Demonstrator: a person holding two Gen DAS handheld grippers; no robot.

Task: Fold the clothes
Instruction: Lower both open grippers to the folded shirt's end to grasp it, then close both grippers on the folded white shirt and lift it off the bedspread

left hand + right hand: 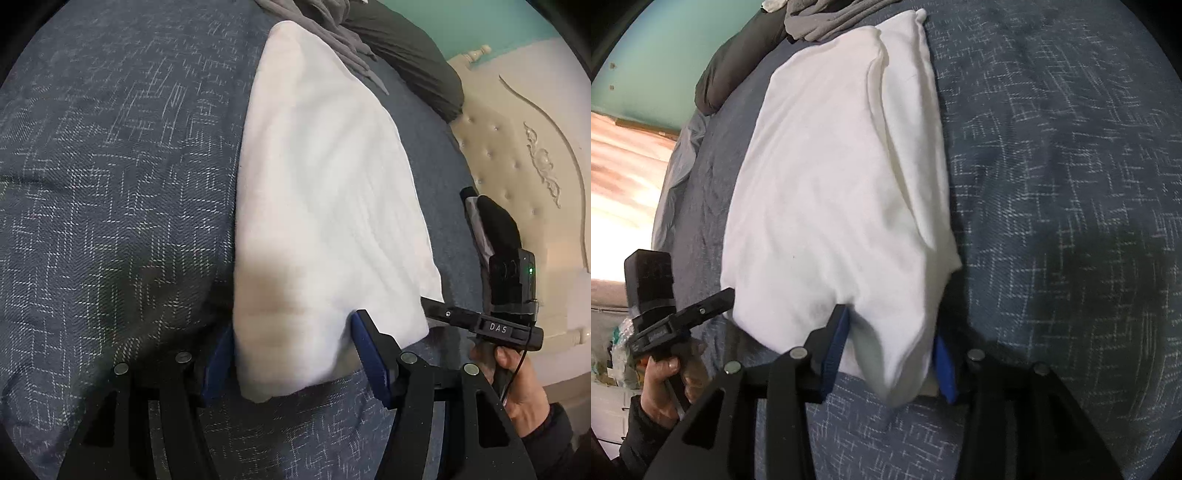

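The folded white garment [325, 206] lies lengthwise on the bed's dark blue patterned cover [110, 184], its near end bunched between both tools. The left gripper [291, 354] has its jaws spread fairly wide around one near corner of that cloth; its blue pads [371, 363] sit at either side of the fabric, and whether they actually pinch it cannot be told. The right gripper [890, 350] has its jaws about half apart, with the other near corner, a thick fold, bulging between the blue pads [834, 349]; a firm grip cannot be told there either. A bare hand [517, 384] holds the right tool's handle. Beyond the garment's far end lie a grey garment [827, 18] and dark bedding [406, 48]. A cream tufted headboard [524, 155] stands beside the bed.
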